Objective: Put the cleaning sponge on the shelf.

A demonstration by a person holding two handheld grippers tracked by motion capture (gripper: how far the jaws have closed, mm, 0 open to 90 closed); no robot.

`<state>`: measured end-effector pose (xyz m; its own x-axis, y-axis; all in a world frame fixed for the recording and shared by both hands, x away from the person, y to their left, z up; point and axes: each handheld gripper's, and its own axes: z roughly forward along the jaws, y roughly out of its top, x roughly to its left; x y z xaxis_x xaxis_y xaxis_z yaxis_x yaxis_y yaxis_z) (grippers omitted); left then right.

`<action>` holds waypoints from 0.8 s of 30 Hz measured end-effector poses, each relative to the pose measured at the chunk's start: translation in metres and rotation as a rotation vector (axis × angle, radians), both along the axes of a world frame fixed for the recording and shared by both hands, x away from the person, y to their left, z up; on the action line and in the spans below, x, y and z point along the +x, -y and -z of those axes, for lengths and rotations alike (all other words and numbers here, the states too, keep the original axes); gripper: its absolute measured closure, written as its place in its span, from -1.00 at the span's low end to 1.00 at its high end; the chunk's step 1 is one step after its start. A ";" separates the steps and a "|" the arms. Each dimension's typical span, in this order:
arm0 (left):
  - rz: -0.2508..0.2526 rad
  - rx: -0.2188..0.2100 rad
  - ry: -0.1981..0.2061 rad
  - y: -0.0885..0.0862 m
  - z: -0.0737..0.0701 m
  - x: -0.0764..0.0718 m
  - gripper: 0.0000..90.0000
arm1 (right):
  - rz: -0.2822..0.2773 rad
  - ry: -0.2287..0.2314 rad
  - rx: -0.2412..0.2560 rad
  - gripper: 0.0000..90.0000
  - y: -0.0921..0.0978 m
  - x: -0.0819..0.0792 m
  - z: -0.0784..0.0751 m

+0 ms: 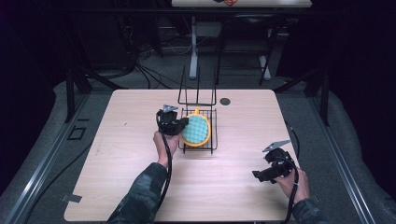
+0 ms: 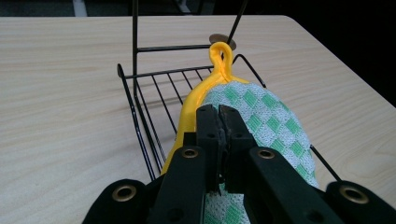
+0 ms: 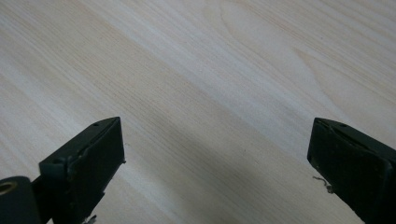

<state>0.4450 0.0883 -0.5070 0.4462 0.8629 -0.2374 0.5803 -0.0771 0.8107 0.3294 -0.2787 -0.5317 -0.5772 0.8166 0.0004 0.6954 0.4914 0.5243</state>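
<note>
Pale wood bench (image 1: 140,186), dark room. My left gripper (image 2: 219,122) clamps the potholder (image 2: 261,116) in the wire rack (image 2: 140,121) near the far edge; I'd move slowly, minding wires. Right gripper (image 3: 215,154) gapes idle.

The pot holder (image 2: 261,116) was green-and-white checked with a yellow rim, the wire rack (image 2: 140,112) black, the table (image 1: 140,186) pale wood.

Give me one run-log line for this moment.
left gripper: shut on round green-checked, yellow-edged potholder, over black wire rack | right gripper: open, empty, above light wooden table
</note>
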 end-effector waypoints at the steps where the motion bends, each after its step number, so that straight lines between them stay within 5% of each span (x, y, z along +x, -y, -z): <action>1: 0.000 0.000 0.000 0.000 0.000 0.000 0.96 | -0.001 -0.003 -0.003 -0.93 0.000 0.000 0.000; 9: -0.016 -0.002 0.004 0.004 0.007 0.000 0.96 | 0.000 -0.004 0.001 -0.93 -0.001 0.000 0.000; 24: -0.042 0.028 -0.060 0.008 0.023 0.005 0.85 | -0.003 -0.006 0.002 -0.93 -0.002 0.000 0.001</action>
